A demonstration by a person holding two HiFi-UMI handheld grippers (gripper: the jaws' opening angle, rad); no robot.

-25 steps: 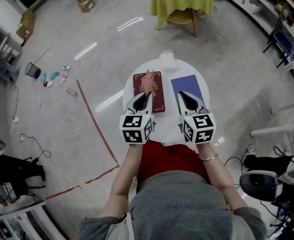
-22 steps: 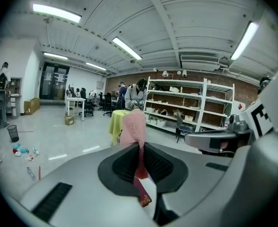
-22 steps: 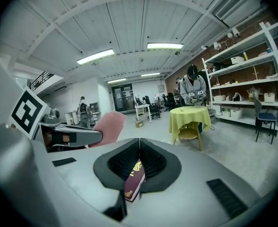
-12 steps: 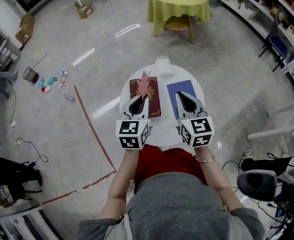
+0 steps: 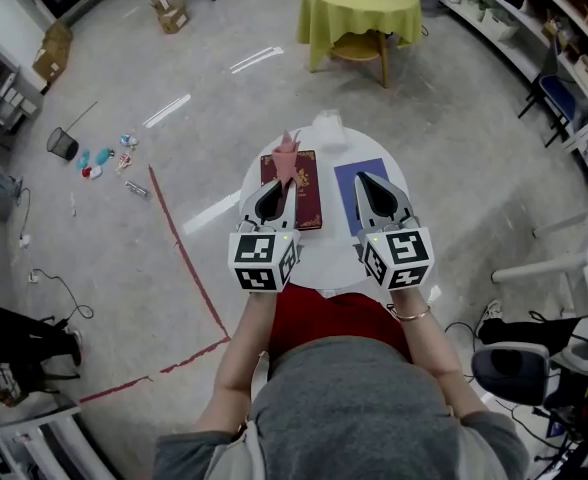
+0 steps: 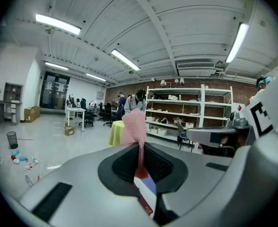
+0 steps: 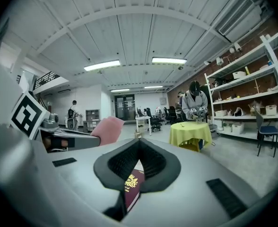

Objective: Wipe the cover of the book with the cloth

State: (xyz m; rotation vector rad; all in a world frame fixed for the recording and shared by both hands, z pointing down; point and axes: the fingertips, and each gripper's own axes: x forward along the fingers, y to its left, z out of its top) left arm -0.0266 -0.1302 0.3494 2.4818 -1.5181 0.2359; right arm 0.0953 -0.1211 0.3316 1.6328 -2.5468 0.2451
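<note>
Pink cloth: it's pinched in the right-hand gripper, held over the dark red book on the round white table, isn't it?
Not quite. The pink cloth is pinched in the left gripper, not the right gripper. The left gripper view shows it standing up between that gripper's closed jaws. The rest holds: it is held over the dark red book on the round white table.

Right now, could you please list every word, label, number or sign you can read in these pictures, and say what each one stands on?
No words or numbers can be read here.
Dark red book: a gold crest with tiny gold print beneath it, too small to read.
Marker cubes: black-and-white square patterns only, no letters.
Blue book: no print visible.
</note>
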